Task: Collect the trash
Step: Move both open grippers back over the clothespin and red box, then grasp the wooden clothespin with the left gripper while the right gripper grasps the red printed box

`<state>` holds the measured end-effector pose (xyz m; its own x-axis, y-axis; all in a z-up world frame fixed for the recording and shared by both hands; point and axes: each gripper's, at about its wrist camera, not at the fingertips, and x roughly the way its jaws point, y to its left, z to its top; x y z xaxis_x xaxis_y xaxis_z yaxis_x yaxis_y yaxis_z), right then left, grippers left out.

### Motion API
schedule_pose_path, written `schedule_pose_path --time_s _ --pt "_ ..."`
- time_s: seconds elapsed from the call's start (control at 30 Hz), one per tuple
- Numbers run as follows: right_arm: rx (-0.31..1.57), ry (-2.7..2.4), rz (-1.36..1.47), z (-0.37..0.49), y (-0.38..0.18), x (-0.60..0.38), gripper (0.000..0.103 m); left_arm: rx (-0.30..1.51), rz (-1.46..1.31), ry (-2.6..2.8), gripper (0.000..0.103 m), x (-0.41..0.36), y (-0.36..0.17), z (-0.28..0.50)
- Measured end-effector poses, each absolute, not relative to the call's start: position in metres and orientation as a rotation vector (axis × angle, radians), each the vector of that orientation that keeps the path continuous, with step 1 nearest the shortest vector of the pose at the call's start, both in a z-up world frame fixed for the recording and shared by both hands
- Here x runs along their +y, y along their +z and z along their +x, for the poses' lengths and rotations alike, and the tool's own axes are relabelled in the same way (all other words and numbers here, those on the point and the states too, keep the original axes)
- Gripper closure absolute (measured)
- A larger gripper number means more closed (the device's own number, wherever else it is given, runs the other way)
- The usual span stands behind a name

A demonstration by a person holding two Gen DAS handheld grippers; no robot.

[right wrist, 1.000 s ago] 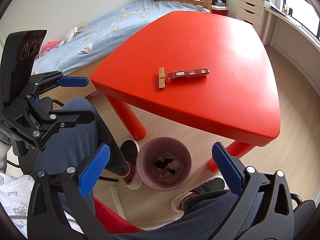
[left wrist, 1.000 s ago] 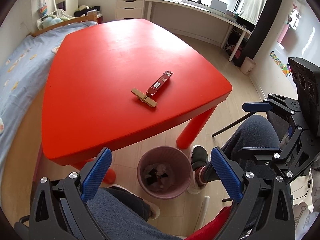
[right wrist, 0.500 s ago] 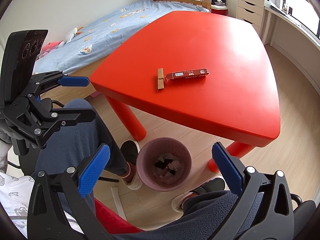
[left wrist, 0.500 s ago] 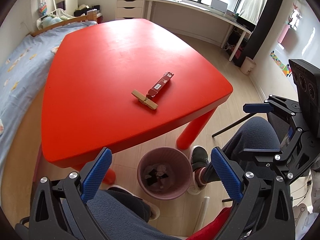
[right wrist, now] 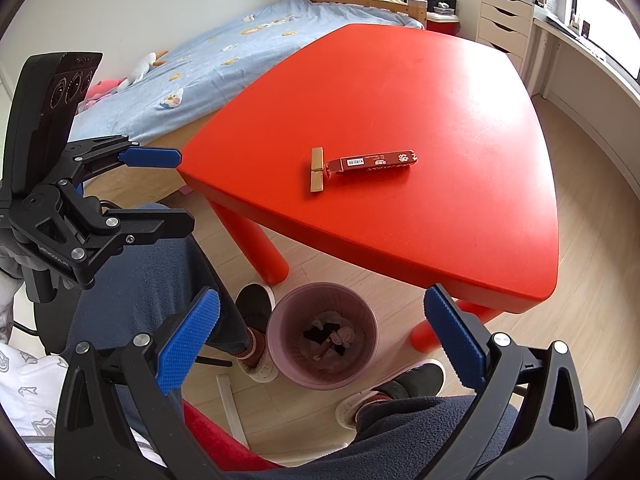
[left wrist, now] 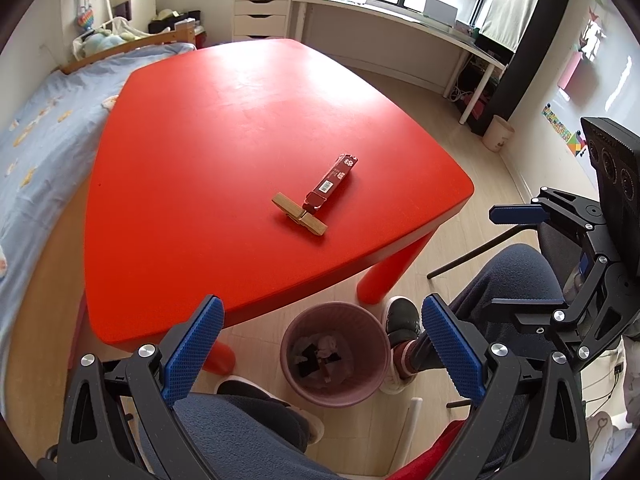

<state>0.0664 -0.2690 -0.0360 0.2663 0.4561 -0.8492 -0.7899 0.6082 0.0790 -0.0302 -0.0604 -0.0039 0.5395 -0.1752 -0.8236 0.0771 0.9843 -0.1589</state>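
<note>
Trash on the red counter (left wrist: 208, 168) amounted to one long dark-red wrapper (left wrist: 332, 181), pinched at its near end by a wooden clothespin (left wrist: 299, 219), the pair lying a little right of centre in the left wrist view and just above centre in the right wrist view. A pink bin (left wrist: 335, 354), already holding crumpled scraps, stood on the floor at lower centre of both views, just off the counter's near edge.

Judging by the layout, the step in hand was the first reach. It would go best if one pair of fingers came down across the wrapper's narrow width at mid-length, clear of the clothespin, since the flat foil sat flush on the counter and a shallow, low approach would be needed to get under its edges. Whether the clothespin counted as trash could not be told; lifting by the wrapper would likely carry it along.

Left gripper (left wrist: 320, 356) sat at the bottom of its own frame with its blue fingers (left wrist: 192, 350) spread wide, holding and touching nothing, well short of the counter. Right gripper (right wrist: 322, 344) matched it: fingers (right wrist: 454, 338) spread wide, empty, hanging above the bin and the person's knees, well apart from the wrapper.
</note>
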Motion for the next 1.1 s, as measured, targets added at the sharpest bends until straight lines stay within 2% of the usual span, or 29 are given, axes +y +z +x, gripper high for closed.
schedule_pose_path --time_s 0.7,1.1 --pt "0.954 0.874 -0.46 0.141 -0.031 -0.24 0.003 1.016 -0.165 -0.04 0.008 -0.06 -0.018 0.018" --pt "0.981 0.912 -0.545 0.19 -0.056 -0.224 0.003 1.056 -0.207 0.069 0.008 -0.066 -0.049 0.049"
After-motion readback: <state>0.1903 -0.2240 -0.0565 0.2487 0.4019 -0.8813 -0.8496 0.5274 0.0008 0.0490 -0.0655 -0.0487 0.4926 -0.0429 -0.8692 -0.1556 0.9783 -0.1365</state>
